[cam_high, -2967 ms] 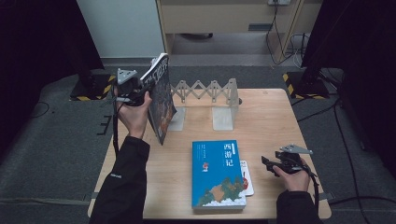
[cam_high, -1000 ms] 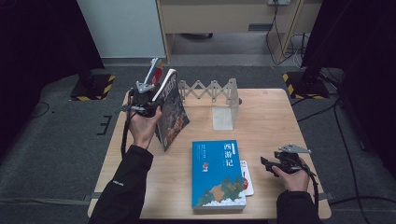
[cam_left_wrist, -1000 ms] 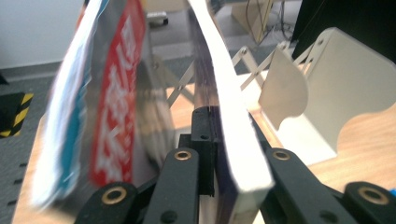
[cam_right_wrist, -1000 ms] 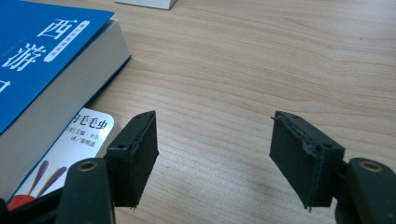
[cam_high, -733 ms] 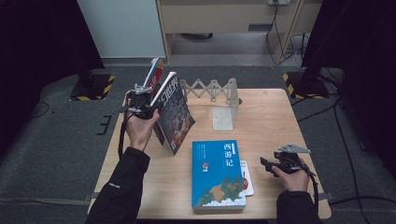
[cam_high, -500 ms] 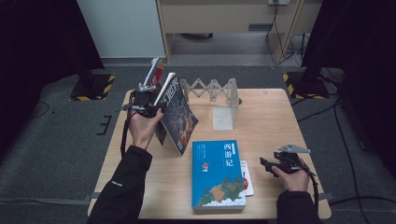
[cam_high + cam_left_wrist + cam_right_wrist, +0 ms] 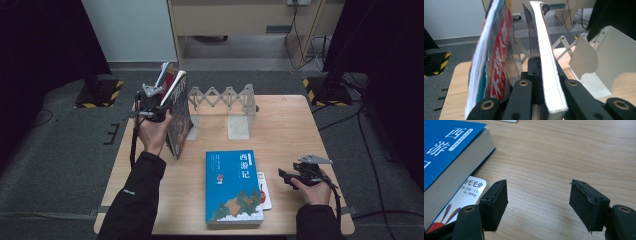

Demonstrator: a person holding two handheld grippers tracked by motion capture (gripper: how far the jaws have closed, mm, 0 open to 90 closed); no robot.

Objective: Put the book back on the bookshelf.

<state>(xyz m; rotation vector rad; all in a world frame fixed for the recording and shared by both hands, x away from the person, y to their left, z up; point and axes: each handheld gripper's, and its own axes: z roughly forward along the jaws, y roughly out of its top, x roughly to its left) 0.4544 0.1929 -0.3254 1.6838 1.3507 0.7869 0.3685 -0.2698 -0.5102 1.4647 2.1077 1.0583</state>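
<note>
Left gripper (image 7: 151,102) sits in the upper left of the high view, jaws pinched on a dark-covered book (image 7: 178,117) that stands tilted on the table (image 7: 295,125), its top edge leaning up and to the right, bottom corner near the left table edge. In the left gripper view the jaws rise on either side of the book's page block (image 7: 546,62), pressed against it. A second book with a red-and-white cover (image 7: 496,57) stands just beside it on the left of that view; in the high view it shows at the left end of the white accordion book rack (image 7: 225,102), upper centre of the table.

Right gripper (image 7: 300,176) rests low on the table in the lower right of the high view, jaws spread wide with nothing between them; the right gripper view shows bare wood between the pads.

A blue book (image 7: 232,185) lies flat at lower centre, on top of a thin white booklet (image 7: 263,192) whose edge sticks out to the right, near the right gripper.
</note>
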